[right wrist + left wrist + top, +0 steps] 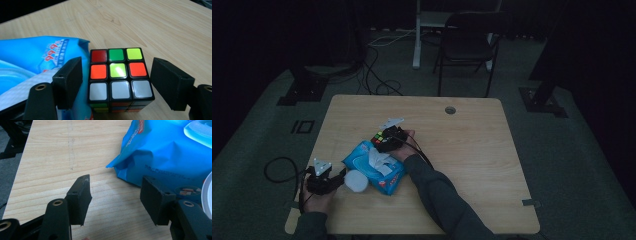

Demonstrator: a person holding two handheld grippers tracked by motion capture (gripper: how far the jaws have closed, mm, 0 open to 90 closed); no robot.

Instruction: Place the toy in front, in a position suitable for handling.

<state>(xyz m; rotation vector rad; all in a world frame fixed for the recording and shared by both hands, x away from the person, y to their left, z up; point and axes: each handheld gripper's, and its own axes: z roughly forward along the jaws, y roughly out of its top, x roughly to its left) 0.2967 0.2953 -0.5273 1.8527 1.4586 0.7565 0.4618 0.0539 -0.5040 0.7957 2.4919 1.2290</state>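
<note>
Scrambled cube [120, 76] upright, square between right gripper [116, 82]

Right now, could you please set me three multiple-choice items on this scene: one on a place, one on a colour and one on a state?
1. Where does the puzzle cube stand?
A. on the chair
B. on the table beside the blue wipes pack
C. on the floor

2. What colour is the top face's near row in the right gripper view?
A. white
B. blue
C. black

3. How do the right tongs stand?
A. shut on the pack
B. shut on nothing
C. open about the cube

Answers:
1 B, wood lies under it and the pack sits alongside.
2 A, three white squares.
3 C, gaps show on both sides.
</note>
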